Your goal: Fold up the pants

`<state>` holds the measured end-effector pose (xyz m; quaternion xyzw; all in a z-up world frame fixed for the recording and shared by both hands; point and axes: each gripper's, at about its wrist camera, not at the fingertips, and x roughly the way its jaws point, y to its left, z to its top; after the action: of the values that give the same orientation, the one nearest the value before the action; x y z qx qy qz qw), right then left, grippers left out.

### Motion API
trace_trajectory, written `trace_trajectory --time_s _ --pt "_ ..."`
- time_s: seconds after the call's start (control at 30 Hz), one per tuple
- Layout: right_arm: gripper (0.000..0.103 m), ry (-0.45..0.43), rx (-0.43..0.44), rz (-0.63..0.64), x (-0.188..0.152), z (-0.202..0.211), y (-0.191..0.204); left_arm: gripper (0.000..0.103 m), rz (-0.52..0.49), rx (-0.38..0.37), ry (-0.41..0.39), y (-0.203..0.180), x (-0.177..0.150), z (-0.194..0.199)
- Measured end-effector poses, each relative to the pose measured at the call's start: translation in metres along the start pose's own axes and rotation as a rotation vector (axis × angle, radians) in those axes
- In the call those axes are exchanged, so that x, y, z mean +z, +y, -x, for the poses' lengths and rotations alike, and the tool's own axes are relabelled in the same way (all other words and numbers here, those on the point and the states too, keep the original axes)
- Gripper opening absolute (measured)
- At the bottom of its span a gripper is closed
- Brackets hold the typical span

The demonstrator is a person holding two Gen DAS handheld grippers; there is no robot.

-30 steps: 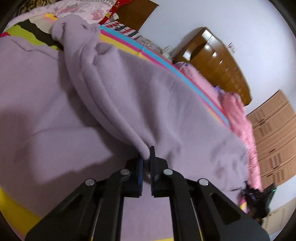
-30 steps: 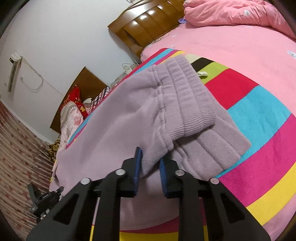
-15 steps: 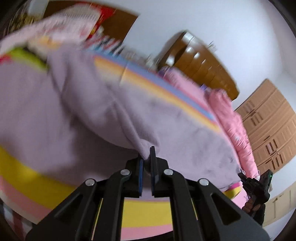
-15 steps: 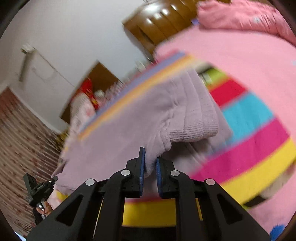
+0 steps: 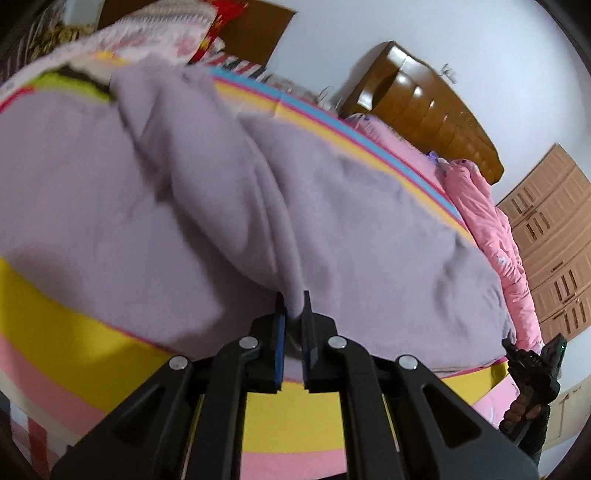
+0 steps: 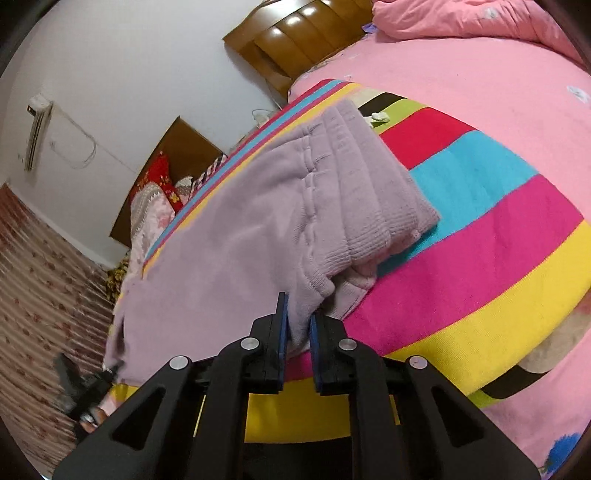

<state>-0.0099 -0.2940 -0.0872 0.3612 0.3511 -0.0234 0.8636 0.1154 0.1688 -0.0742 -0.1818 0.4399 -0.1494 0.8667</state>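
Note:
Lilac fleece pants [image 5: 147, 192] lie spread on a striped blanket [image 5: 92, 332] on a bed. My left gripper [image 5: 293, 306] is shut on a raised fold of the pants near the blanket's front edge. In the right wrist view the pants [image 6: 240, 240] end in a ribbed waistband [image 6: 369, 192], folded double. My right gripper [image 6: 297, 314] is shut on the edge of the pants just beside the waistband. The right gripper also shows in the left wrist view [image 5: 535, 365] at the far right; the left gripper shows in the right wrist view [image 6: 85, 384] at the lower left.
A pink quilt [image 6: 480, 22] and pink sheet [image 6: 480, 74] cover the far side of the bed. A wooden headboard [image 5: 424, 110] stands against the white wall. Wardrobe doors [image 5: 554, 240] are at right. Pillows [image 5: 166, 33] lie at the blanket's far end.
Both grippers have pulled back toward the bed's front edge with the pants held; more yellow and pink blanket stripe shows below the fabric. The right jaws closed tighter on the cloth.

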Motion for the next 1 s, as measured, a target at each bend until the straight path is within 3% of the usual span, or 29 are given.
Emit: trace_trajectory --time_s 0.17,0.3,0.4,0.5,0.57,0.6,0.63,0.73,0.83,0.9,1.0 --pt "0.012 -0.016 -0.007 0.025 0.007 0.008 0.008 0.008 -0.021 -0.02 -0.038 -0.004 -0.003 0.019" --pt "0.013 -0.007 -0.006 -0.012 0.001 -0.002 -0.003 0.008 -0.003 0.002 0.009 0.004 -0.012 0.002" --pt "0.016 0.002 -0.008 -0.01 0.004 -0.001 -0.001 0.008 0.016 -0.036 0.0 0.009 -0.012 0.004" --pt "0.018 0.007 -0.013 -0.012 0.006 -0.002 0.0 0.02 0.027 -0.048 -0.007 0.01 -0.008 0.006" --pt "0.018 -0.004 -0.028 0.011 0.005 -0.003 0.003 0.02 0.011 -0.043 -0.014 0.006 -0.006 0.006" --pt "0.018 -0.011 -0.038 0.028 0.004 -0.003 0.005 0.009 -0.004 -0.027 -0.024 0.003 -0.006 0.007" --pt "0.018 -0.014 -0.041 0.03 0.003 -0.002 0.006 0.005 -0.018 -0.016 -0.03 -0.001 -0.006 0.008" --pt "0.016 -0.021 -0.052 0.048 0.004 0.001 0.01 0.004 -0.11 0.049 -0.11 -0.022 -0.011 0.027" --pt "0.016 -0.038 -0.031 0.061 0.006 0.01 0.016 0.004 -0.14 0.055 -0.158 -0.033 -0.013 0.047" --pt "0.015 -0.05 -0.039 0.073 0.007 0.015 0.016 0.005 -0.146 0.066 -0.148 -0.034 -0.016 0.048" --pt "0.014 -0.022 -0.087 0.081 0.005 0.004 0.008 0.005 -0.1 0.082 -0.073 -0.015 -0.021 0.022"
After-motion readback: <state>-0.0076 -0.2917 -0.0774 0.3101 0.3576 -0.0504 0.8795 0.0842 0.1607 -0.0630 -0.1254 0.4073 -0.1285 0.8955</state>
